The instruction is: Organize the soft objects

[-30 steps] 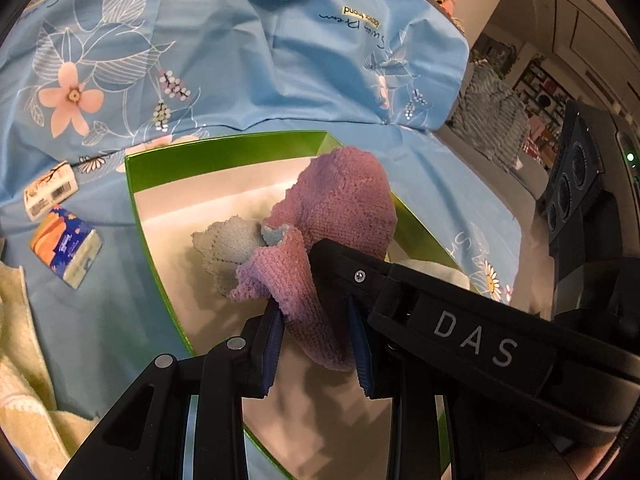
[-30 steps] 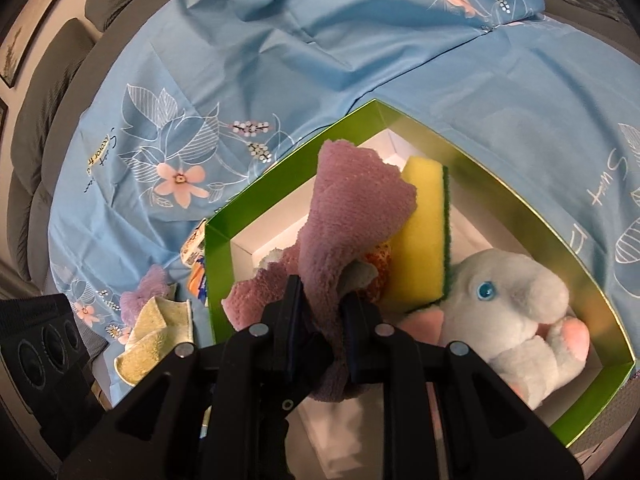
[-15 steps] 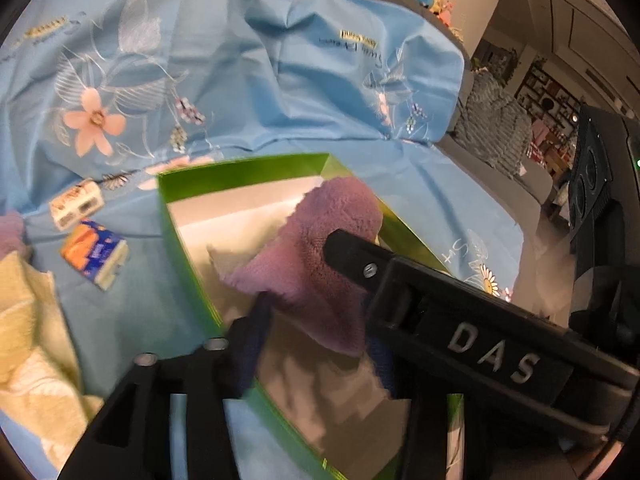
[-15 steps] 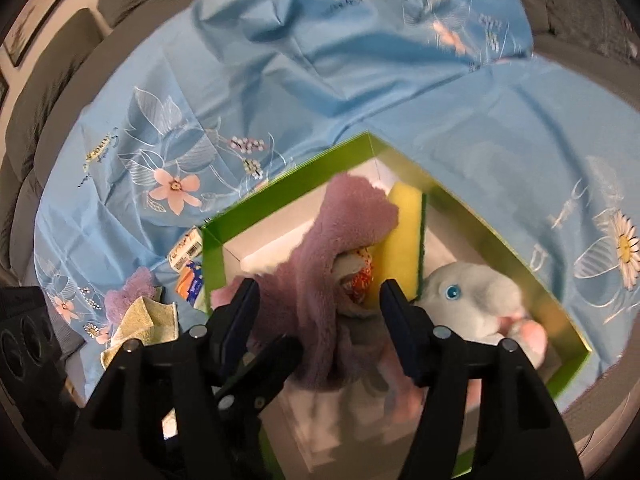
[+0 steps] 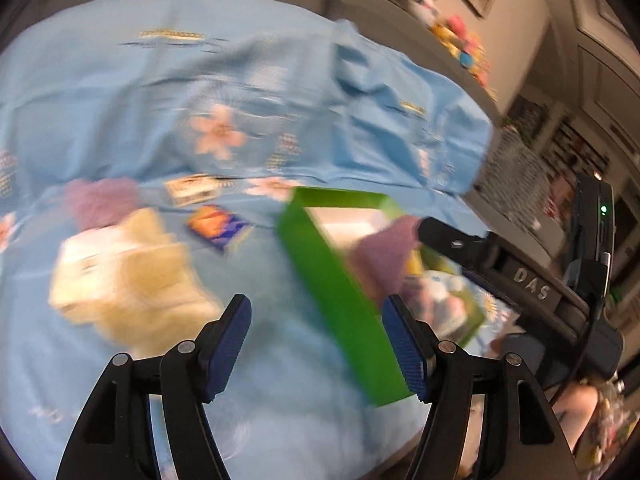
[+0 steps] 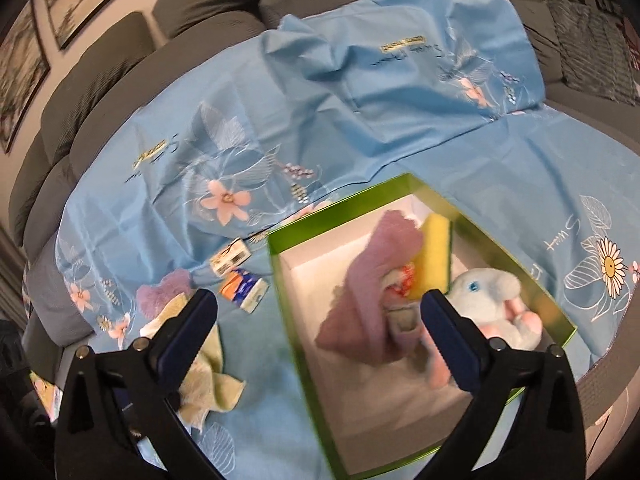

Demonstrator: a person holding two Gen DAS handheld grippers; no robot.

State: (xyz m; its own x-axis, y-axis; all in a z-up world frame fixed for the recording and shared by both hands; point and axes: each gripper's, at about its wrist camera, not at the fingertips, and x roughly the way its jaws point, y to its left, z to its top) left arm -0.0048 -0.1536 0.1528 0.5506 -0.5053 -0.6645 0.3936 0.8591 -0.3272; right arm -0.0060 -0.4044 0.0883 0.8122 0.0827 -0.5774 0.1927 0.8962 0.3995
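Observation:
A green box point(image 6: 298, 322) with a white inside sits on the blue flowered sheet point(image 6: 360, 92). In it lie a purple towel point(image 6: 370, 288), a yellow sponge point(image 6: 434, 254) and a white plush animal point(image 6: 488, 300). My right gripper point(image 6: 320, 318) hangs above the box, its jaws opening wide with nothing between the pads. My left gripper point(image 5: 316, 332) is over the box's left wall point(image 5: 340, 296), jaws opening and empty; the view is blurred. A pale yellow cloth point(image 5: 132, 276) point(image 6: 204, 376) and a purple cloth point(image 5: 100, 200) point(image 6: 164, 296) lie on the sheet left of the box.
Two small packets, one white point(image 6: 231, 258) and one orange and blue point(image 6: 244, 288), lie on the sheet by the box's far left corner. A grey sofa back point(image 6: 200, 4) rises behind. The right gripper's black body point(image 5: 520, 276) crosses the left wrist view at right.
Both grippers let go of the purple towel, which now lies in the box. Both opened and rose. The left one swung to the left, over the box wall.

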